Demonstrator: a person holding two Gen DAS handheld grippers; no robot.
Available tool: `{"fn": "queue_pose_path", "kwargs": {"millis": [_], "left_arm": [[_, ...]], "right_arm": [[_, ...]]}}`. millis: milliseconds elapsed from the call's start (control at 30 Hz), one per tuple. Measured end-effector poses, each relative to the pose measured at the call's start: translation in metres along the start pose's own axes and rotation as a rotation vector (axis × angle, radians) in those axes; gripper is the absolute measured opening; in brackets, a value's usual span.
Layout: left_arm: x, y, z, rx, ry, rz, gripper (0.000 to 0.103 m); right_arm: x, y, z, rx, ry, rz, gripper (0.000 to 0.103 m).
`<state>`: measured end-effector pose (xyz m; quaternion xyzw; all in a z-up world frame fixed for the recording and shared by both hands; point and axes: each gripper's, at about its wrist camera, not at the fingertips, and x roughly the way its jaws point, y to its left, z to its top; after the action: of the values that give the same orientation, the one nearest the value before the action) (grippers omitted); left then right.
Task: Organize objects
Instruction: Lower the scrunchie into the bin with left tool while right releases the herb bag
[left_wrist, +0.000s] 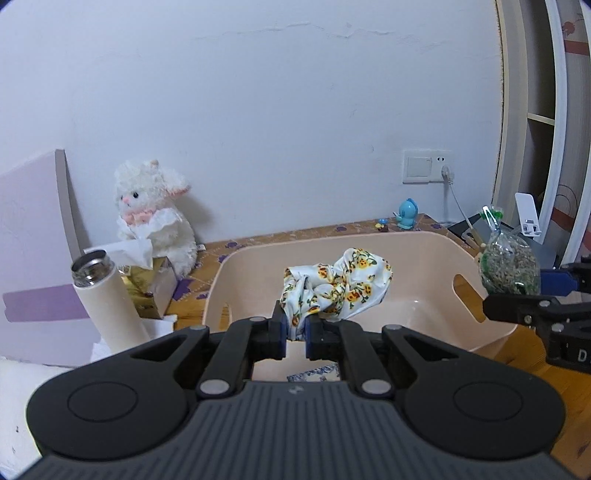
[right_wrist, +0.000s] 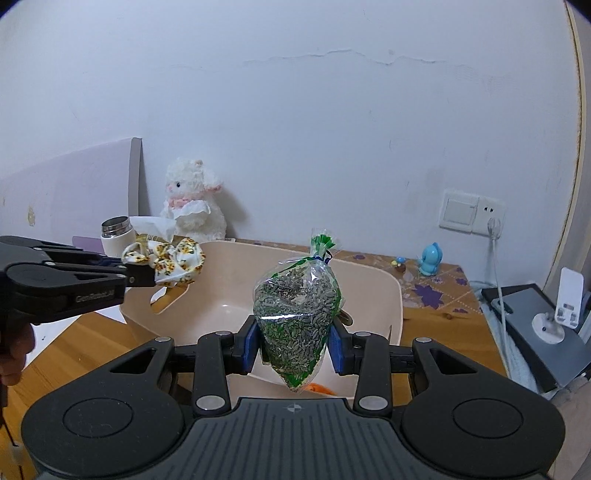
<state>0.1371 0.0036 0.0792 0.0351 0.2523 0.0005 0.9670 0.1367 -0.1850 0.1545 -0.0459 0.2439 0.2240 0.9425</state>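
Observation:
My left gripper is shut on a white floral cloth and holds it above the near left part of a beige plastic basket. My right gripper is shut on a clear bag of seeds tied with a green top, held over the basket's near side. The right gripper with the bag also shows at the right edge of the left wrist view. The left gripper and cloth show at the left of the right wrist view. A small orange object and a blue patterned item lie low in the basket.
On the table stand a white plush rabbit, a tissue box, a white thermos with no lid and a blue toy figure. A wall socket with a cable is at the back right. A phone stand rests on a dark case to the right.

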Motion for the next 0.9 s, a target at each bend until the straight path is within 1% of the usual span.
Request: {"fn": "queue_pose_path", "kwargs": {"millis": [100,200,300,400,567,633,733,900], "left_arm": [[0.010,-0.002,-0.005,0.007,0.017,-0.005,0.010],[0.017,-0.002,-0.010,-0.006,0.038,-0.010,0.010],[0.018,-0.002,-0.015,-0.002,0.040,-0.017,0.010],[0.018,-0.003,-0.016,0.004,0.039,-0.020,0.010],[0.010,-0.004,-0.019,0.006,0.033,-0.045,0.010],[0.007,-0.005,-0.021,0.013,0.031,-0.047,0.010],[0.004,-0.005,-0.024,-0.001,0.037,-0.056,0.010],[-0.006,-0.005,-0.036,-0.006,0.040,-0.072,0.010]], "right_arm": [[0.005,-0.003,-0.003,0.002,0.006,0.003,0.036],[0.011,-0.012,-0.003,0.058,0.020,0.037,0.036],[0.012,-0.013,-0.004,0.049,0.019,0.029,0.036],[0.011,-0.010,-0.008,0.041,0.030,0.038,0.036],[0.003,-0.003,-0.018,0.035,0.058,0.067,0.036],[0.002,0.001,-0.022,0.016,0.078,0.069,0.036],[0.003,0.003,-0.029,0.016,0.106,0.072,0.036],[0.004,0.010,-0.040,0.009,0.130,0.081,0.036]]}}
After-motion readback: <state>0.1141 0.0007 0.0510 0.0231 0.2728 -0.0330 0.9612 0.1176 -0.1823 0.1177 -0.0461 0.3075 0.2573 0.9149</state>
